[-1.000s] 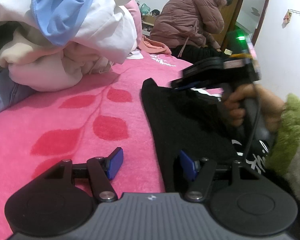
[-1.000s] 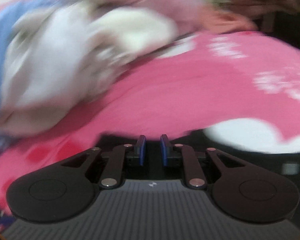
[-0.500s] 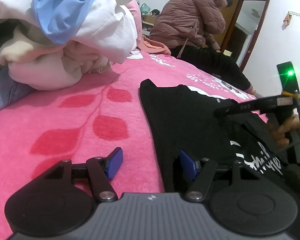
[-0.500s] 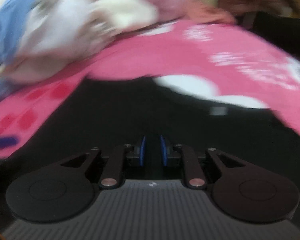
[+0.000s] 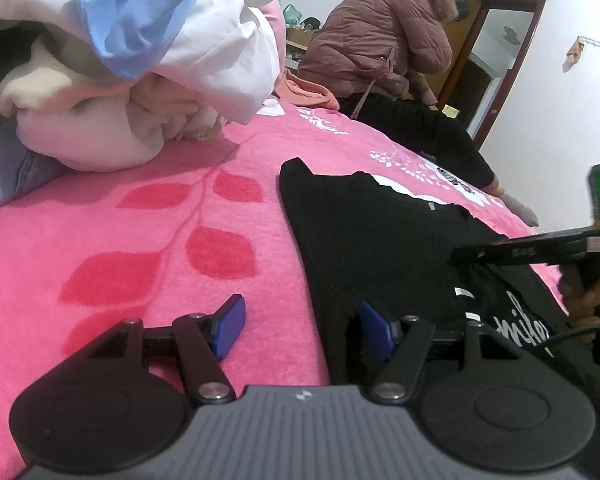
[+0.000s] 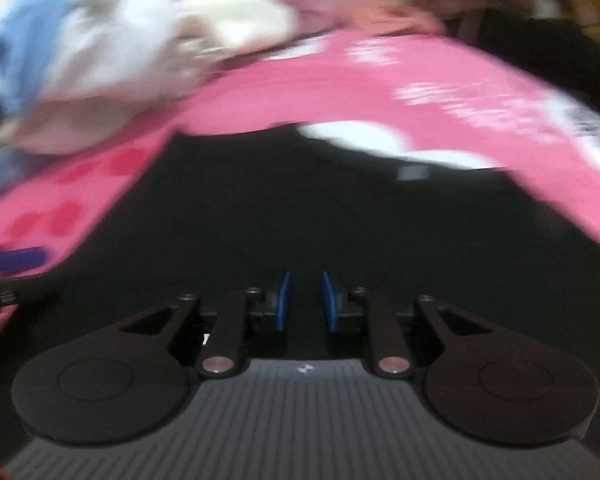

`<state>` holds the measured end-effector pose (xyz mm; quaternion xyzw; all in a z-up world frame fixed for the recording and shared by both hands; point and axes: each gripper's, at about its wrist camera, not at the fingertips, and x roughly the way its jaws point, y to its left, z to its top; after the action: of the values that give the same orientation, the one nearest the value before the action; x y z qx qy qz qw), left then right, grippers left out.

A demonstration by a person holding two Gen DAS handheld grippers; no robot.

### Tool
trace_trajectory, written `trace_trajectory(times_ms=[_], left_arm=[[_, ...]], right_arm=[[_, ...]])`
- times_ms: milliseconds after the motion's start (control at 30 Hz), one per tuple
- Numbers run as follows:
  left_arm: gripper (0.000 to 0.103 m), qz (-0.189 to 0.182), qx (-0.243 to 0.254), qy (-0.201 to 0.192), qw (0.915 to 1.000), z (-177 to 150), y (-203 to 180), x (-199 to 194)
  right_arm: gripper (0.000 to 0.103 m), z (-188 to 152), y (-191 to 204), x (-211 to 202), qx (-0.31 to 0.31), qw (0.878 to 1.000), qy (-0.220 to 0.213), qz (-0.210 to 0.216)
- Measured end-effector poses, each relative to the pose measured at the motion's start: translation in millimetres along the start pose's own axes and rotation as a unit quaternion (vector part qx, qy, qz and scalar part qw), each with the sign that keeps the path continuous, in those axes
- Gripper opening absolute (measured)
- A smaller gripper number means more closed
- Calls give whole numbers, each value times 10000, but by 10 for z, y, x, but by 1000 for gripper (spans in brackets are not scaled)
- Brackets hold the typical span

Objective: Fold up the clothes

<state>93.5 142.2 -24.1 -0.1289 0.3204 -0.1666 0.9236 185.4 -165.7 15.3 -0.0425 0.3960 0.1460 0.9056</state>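
Note:
A black garment with white lettering lies flat on the pink blanket. My left gripper rests low and open, straddling the garment's near left edge, with one pad over the blanket and the other over black cloth. My right gripper reaches in from the right, held by a hand, its tip at the garment's right part. In its own blurred view the right gripper hovers over the black garment. Its jaws are opening from a narrow gap. Black cloth shows in that gap, but any pressing is unclear.
A tall pile of white, blue and cream clothes sits at the far left, with jeans beside it. A person in a puffy brown jacket sits at the bed's far edge. A doorway stands behind.
The right gripper drew back to the right across the black garment, so more black cloth fills its view. Its pads stand slightly wider apart. The left gripper stayed put.

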Motion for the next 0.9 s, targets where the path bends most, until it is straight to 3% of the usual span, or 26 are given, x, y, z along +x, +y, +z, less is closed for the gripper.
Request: trace_trajectory(times_ms=[33,133,233,367,467,633,767,833,900], left_arm=[[65,-2,-1,1,10000,0,0,0],[65,-3,6,4,10000,0,-2,-1],[65,-34,-27,4,10000,-5,4,-3],[65,-81,-79,7,9999,0,28,-2],[65,-91,-93,-4,9999,-1,34,-6],[71,-235,-367,-181,9989,32,108,-102],[78,94,28,-523,9986,83,-64,-225],[79,171,370,-354,9985,101,-208,-171],[79,293,741,119,9967,41,-345,-25]], right_arm=[[20,4,28,-67,-12,10000,-62,-68],[19,6,298,-192,-64,9952,-154,968],[18,-156,663,-157,-662,9878,252,1387],[18,-503,870,-429,-1177,9847,299,1250],[18,-711,839,-812,-1103,9866,436,1118],[18,-1161,541,-1561,-148,9977,197,630],[20,-1627,291,-2107,1111,9929,-156,407],[20,-1866,236,-2267,1585,9863,-307,344],[21,-2080,206,-2360,1999,9782,-446,350]])
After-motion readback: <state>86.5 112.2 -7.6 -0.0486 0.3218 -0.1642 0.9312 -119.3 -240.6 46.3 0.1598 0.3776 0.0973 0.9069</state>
